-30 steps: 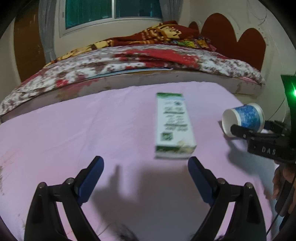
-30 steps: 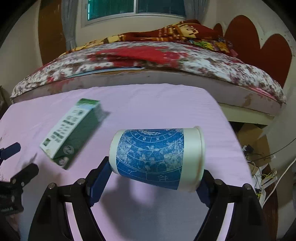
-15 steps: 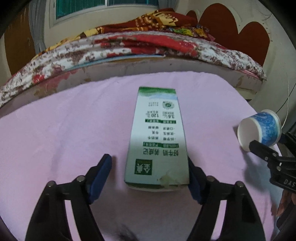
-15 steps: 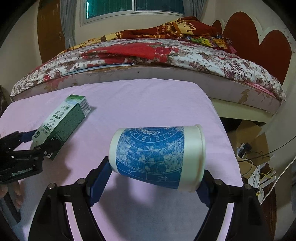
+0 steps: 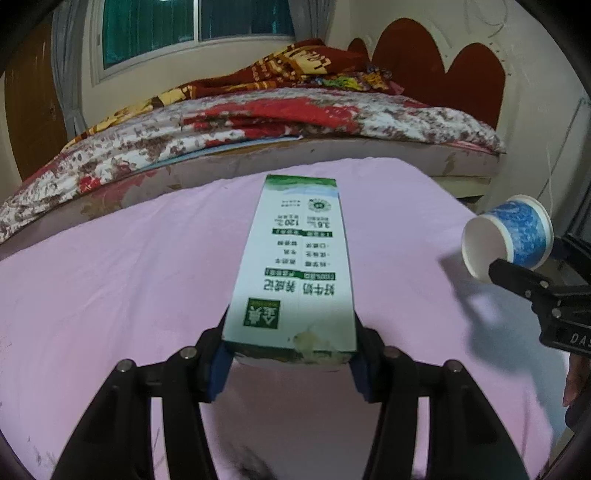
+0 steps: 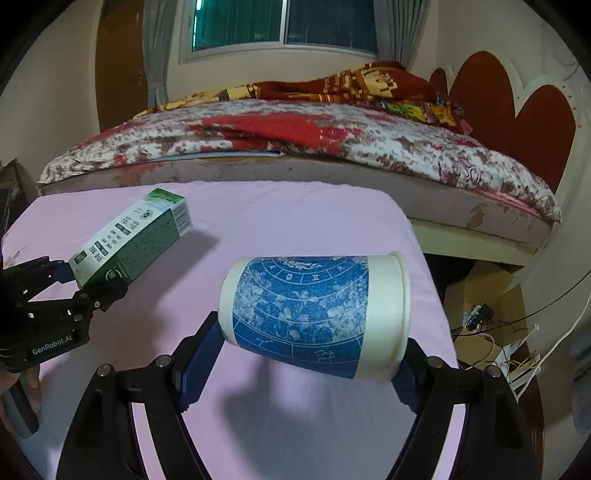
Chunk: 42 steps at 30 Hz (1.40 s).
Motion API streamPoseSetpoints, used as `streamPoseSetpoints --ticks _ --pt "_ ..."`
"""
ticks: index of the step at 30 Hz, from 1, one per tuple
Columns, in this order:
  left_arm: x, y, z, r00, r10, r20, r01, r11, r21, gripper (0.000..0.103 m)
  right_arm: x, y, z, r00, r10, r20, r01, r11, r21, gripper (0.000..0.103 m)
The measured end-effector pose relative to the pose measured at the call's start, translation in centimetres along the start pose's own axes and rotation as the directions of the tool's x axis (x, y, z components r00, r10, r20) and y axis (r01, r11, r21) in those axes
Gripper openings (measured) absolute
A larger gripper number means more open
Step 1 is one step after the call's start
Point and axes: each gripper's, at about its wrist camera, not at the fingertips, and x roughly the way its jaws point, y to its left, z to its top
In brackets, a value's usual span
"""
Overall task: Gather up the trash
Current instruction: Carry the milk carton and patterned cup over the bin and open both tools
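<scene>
While the left gripper (image 5: 290, 363) clamps the green-and-white rectangular milk carton (image 5: 295, 266) above the pink-covered tabletop's (image 5: 110, 280) middle, the right gripper (image 6: 301, 363) grips the blue-patterned white paper cup (image 6: 314, 315) sideways near its right edge.

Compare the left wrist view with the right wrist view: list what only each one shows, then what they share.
Only the left wrist view shows the milk carton's printed top face head-on, and the open mouth of the paper cup.

Only the right wrist view shows the carton's barcode end, the cardboard box and tangled cables on the floor beside the table.

Both show the left gripper shut on the carton, the right gripper shut on the cup, the pink tablecloth, the bed and the window.
</scene>
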Motion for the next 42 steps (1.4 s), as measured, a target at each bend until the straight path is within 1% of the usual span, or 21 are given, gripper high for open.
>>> streamPoseSetpoints --ticks 7,11,17,23,27,30,34,42 --pt "-4.0 -2.3 -1.4 0.999 -0.031 0.028 0.030 1.000 0.007 0.054 -5.2 0.1 -2.6 0.999 -0.009 0.044 0.010 1.000 -0.007 0.082" --pt "-6.2 -4.0 -2.1 0.997 -0.053 0.047 0.052 0.998 0.022 0.054 -7.8 -0.4 -4.4 0.998 -0.016 0.059 0.016 1.000 0.009 0.082" --pt "-9.5 -7.0 -3.0 0.992 -0.090 0.083 0.085 0.994 0.063 0.054 -12.6 -1.9 -7.8 0.996 -0.044 0.077 0.041 0.998 0.037 0.082" --pt "-11.8 -10.6 -4.4 0.985 -0.150 0.082 0.140 0.984 0.113 0.054 -17.3 -4.4 -11.1 0.992 -0.078 0.101 0.071 0.994 0.078 0.082" --pt "-12.9 -14.0 -5.9 0.978 -0.198 0.069 0.184 0.968 0.169 0.054 -20.5 -7.2 -14.2 0.986 -0.122 0.110 0.109 0.987 0.120 0.082" --pt "-12.9 -17.0 -7.1 0.969 -0.242 0.042 0.229 0.951 0.207 0.054 -22.7 -9.7 -16.7 0.982 -0.163 0.100 0.145 0.976 0.163 0.082" --pt "-13.2 -21.2 -8.5 0.952 -0.305 0.003 0.295 0.922 0.251 0.054 -25.4 -13.1 -20.2 0.974 -0.213 0.080 0.192 0.959 0.211 0.082" --pt "-13.9 -27.9 -10.8 0.918 -0.390 -0.067 0.389 0.860 0.330 0.054 -29.1 -17.8 -25.9 0.958 -0.284 0.036 0.262 0.922 0.285 0.082"
